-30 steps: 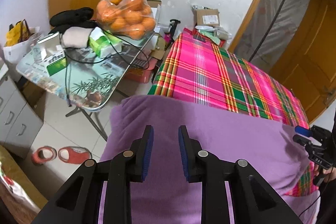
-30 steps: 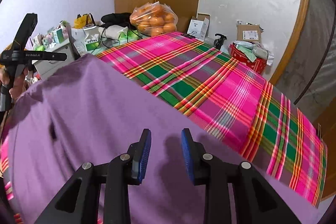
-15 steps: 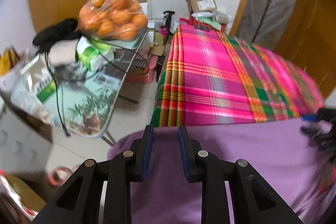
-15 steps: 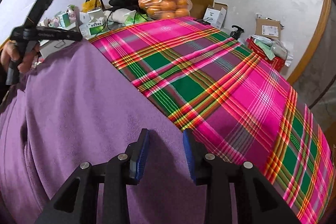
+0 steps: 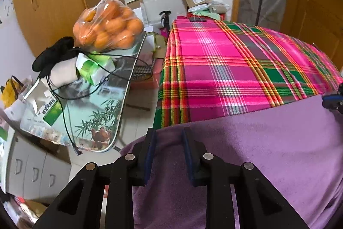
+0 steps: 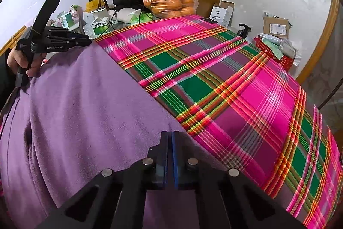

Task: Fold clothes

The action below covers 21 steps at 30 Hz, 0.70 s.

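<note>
A purple fleece garment (image 5: pixel 257 153) (image 6: pixel 85 111) lies spread over the near part of a pink and green plaid cloth (image 5: pixel 214 68) (image 6: pixel 235 89). My left gripper (image 5: pixel 168 136) sits at the garment's far left corner. It is open, with the cloth edge between its blue pads, and they do not press on it. In the right wrist view a hand (image 6: pixel 19 59) holds that left gripper (image 6: pixel 89 42). My right gripper (image 6: pixel 170 134) is shut, its pads pinched together on the garment's far edge, where the fabric puckers slightly. The right gripper's blue tips (image 5: pixel 331 99) show at the right rim of the left wrist view.
A glass side table (image 5: pixel 103 121) stands left of the plaid surface. It carries a bag of oranges (image 5: pixel 107 27), green boxes, dark clothing and trailing cables. Grey drawers (image 5: pixel 32 173) stand below it. Cardboard boxes (image 6: pixel 276 28) and a red bin (image 6: pixel 276 53) sit beyond the far end.
The right jaws have gone from open to shut on the garment's far edge. Both grippers have come down to that edge, and the left one has rolled.
</note>
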Each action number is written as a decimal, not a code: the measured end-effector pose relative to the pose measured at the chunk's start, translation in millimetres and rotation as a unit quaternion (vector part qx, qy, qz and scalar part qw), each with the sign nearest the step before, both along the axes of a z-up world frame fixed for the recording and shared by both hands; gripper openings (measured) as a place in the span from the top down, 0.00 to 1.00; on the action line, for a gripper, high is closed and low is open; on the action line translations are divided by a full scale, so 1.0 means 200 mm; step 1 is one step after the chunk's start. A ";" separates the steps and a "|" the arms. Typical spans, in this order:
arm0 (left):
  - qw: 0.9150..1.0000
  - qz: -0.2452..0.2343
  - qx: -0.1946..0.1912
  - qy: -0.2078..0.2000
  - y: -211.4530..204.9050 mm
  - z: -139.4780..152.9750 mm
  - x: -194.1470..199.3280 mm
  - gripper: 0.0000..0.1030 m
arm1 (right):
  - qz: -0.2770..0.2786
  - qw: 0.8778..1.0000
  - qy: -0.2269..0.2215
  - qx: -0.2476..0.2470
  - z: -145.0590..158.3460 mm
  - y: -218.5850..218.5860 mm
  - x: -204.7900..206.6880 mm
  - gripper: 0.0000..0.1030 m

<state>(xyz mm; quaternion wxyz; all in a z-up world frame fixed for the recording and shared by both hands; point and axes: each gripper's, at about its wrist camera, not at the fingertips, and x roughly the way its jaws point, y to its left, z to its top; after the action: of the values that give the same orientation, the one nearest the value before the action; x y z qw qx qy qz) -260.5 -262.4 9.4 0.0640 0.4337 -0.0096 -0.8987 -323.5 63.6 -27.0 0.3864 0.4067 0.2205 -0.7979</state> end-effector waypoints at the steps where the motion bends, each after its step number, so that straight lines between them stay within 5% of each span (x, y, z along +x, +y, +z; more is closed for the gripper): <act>1: 1.000 -0.001 -0.001 0.000 0.00 0.00 0.00 0.78 | -0.001 1.000 0.001 0.001 0.00 0.00 0.00 0.98; 2: 1.000 -0.004 -0.008 0.000 0.02 0.00 0.00 0.88 | -0.003 1.000 0.003 0.001 0.00 0.00 0.00 0.98; 5: 0.999 -0.009 -0.040 -0.001 0.07 0.00 0.01 0.95 | -0.009 1.000 0.015 -0.003 0.03 0.00 0.00 0.98; 12: 0.999 0.013 -0.028 0.017 0.03 0.03 -0.03 0.98 | -0.038 0.998 0.039 -0.024 0.11 0.02 -0.05 0.98; 21: 1.000 0.013 0.014 0.023 -0.02 0.03 -0.04 0.98 | -0.046 0.999 0.003 -0.009 0.02 0.02 -0.11 0.92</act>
<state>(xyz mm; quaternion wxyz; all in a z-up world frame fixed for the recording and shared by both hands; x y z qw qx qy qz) -268.3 -267.2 16.0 0.0701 0.4141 0.0097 -0.9075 -345.7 68.2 -22.1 0.3523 0.4108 0.1957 -0.8178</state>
